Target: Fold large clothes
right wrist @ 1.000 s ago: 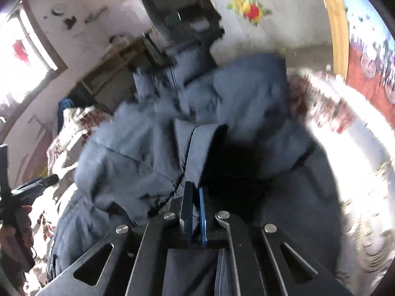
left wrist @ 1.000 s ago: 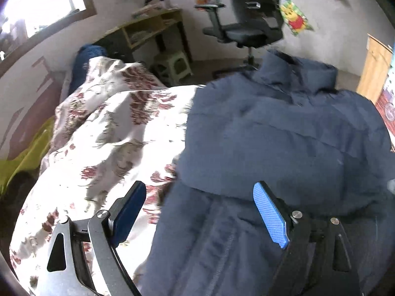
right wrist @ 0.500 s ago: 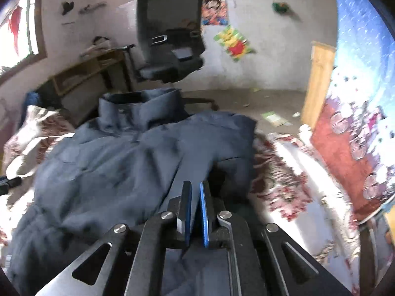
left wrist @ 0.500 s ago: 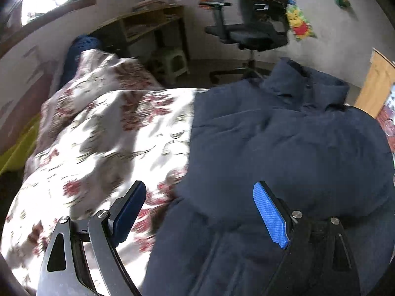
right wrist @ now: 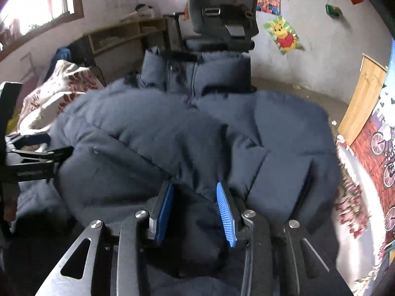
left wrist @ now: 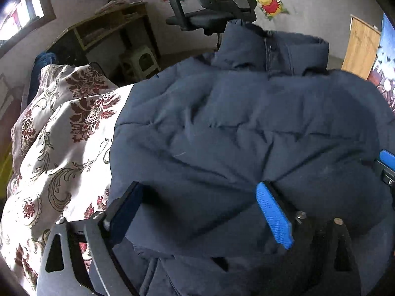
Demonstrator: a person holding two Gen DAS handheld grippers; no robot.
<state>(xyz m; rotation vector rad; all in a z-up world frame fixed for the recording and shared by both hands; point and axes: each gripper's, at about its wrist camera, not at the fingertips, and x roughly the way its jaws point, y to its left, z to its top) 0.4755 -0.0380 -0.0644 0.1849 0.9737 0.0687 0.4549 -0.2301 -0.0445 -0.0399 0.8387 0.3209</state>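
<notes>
Jacket: a navy puffer jacket (left wrist: 246, 128) lies spread on the bed, collar (left wrist: 274, 49) at the far end, zipper side up; a sleeve is folded across the chest, its cuff (right wrist: 279, 180) lying to the right in the right wrist view.
Bed cover: a cream bedspread (left wrist: 61, 148) with dark red flower print lies under the jacket and shows bare on the left.
Left claw (left wrist: 197, 212): jaws wide and opening, hanging over the near left edge of the jacket; padded cloth lies between the fingers, but the pads do not press on it, so it is released.
Right claw (right wrist: 195, 209): jaws partly apart and opening, over the near middle of the jacket; a dark fold of jacket cloth sits between the blue pads (right wrist: 226, 212), with no pressing seen, so it is released.
Claws together: the left claw shows at the left edge of the right wrist view, and a blue pad of the right claw shows at the right edge of the left wrist view.
Far side: a black office chair (left wrist: 217, 7) stands just beyond the collar; a wooden desk (left wrist: 111, 29) is far left, with a small stool (left wrist: 140, 59) near it.
Wall: a bear poster (right wrist: 284, 37) hangs to the right of the chair.
</notes>
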